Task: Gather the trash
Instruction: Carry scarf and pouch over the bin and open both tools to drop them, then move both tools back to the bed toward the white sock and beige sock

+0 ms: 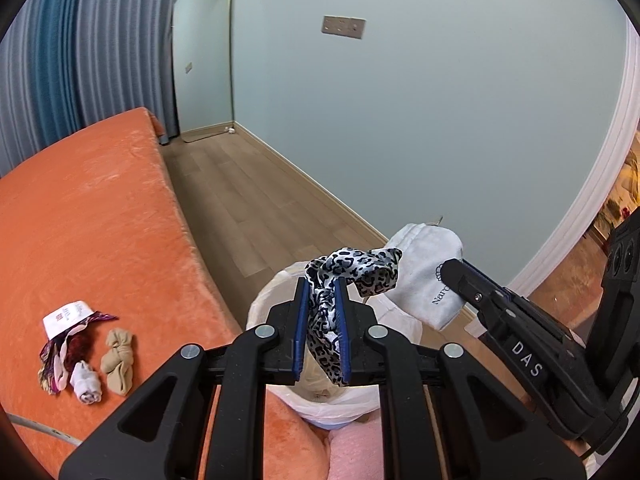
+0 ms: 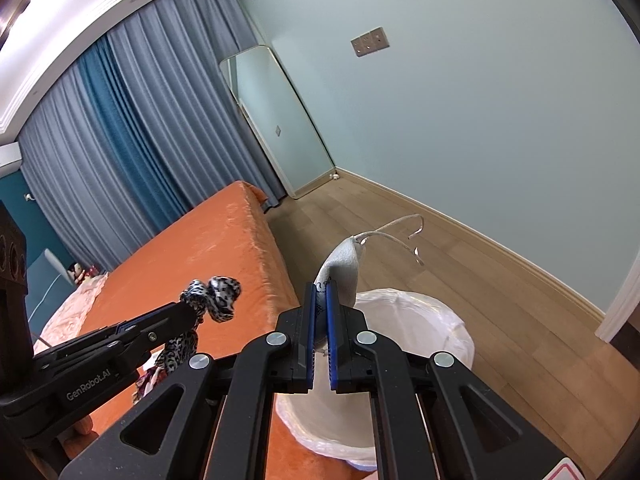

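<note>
left tongs [image 1: 323, 280]: we hold the leopard-print cloth [image 1: 352, 270] between the blue pads, jaws narrow and closed on it; its tail hangs down toward the bin.
right tongs [image 2: 320, 286]: nearly closed, pinching the grey drawstring pouch [image 2: 344, 270] by its lower edge; the cord [image 2: 400, 228] sticks up loose.
bin [image 2: 460, 344]: white, lined with a clear bag, standing on the wood floor just beside the orange bed [image 1: 100, 220]. both held items are above or near its mouth.
left on bed: paper tag with wrappers [image 1: 68, 320], a white sock roll [image 1: 86, 382], a beige stocking knot [image 1: 118, 354], lying close together.
risk 1: we judge the pouch may miss, since it sits toward the rim; release off-centre would drop it on the floor.
risk 2: the cloth could drape over the rim or cling to a pad.
risk 3: the two tongs are near each other; a shared release could tangle cord and cloth.
</note>
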### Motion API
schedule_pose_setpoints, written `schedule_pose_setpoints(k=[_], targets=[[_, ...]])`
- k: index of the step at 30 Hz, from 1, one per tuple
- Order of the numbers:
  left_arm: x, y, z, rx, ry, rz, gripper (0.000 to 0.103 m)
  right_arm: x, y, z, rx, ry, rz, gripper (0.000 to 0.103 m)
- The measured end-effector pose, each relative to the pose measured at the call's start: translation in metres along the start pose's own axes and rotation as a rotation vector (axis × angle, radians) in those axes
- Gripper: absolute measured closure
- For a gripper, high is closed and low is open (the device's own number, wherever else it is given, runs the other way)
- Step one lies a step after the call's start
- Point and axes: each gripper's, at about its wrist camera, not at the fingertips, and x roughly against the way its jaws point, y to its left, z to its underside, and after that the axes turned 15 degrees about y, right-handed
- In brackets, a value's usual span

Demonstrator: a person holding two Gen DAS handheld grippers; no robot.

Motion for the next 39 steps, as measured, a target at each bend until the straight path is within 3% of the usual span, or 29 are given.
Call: schedule_pose_setpoints(k=[3,4,5,7,13,15,17,27,34,39], targets=[[-0.007,-0.003,-0.002,0.006,0.012,0.016,0.087,-0.001,-0.004,0.002,-0.006,0.006,0.005,0.098],[-0.009,-0.003,-0.003,0.010,0.018,0.016,0.077,-0.001,-0.004,0.004,-0.006,0.009,0.007,0.098],[-0.011,-0.003,-0.004,0.014,0.024,0.013,0.058,-0.003,-0.004,0.004,-0.004,0.013,0.007,0.095],[-0.012,-0.001,-0.003,0.036,0.013,-0.001,0.047,-0.007,-0.002,0.005,0.002,0.025,0.012,0.090],[-0.013,0.007,-0.002,0.062,0.024,-0.020,0.047,-0.019,0.010,0.006,0.043,0.058,0.024,0.090],[-0.011,0.012,0.000,0.076,0.024,-0.028,0.047,-0.019,0.014,0.007,0.051,0.063,0.022,0.086],[-0.009,0.015,0.001,0.084,0.022,-0.033,0.047,-0.018,0.016,0.008,0.057,0.062,0.024,0.075],[0.006,0.035,0.008,0.137,0.002,-0.064,0.047,-0.017,0.033,0.005,0.087,0.071,0.018,0.068],[0.018,0.056,0.016,0.180,-0.014,-0.080,0.047,-0.020,0.059,0.008,0.138,0.089,0.003,0.067],[0.024,0.077,0.027,0.222,-0.017,-0.094,0.047,-0.025,0.081,0.013,0.174,0.106,-0.015,0.060]])
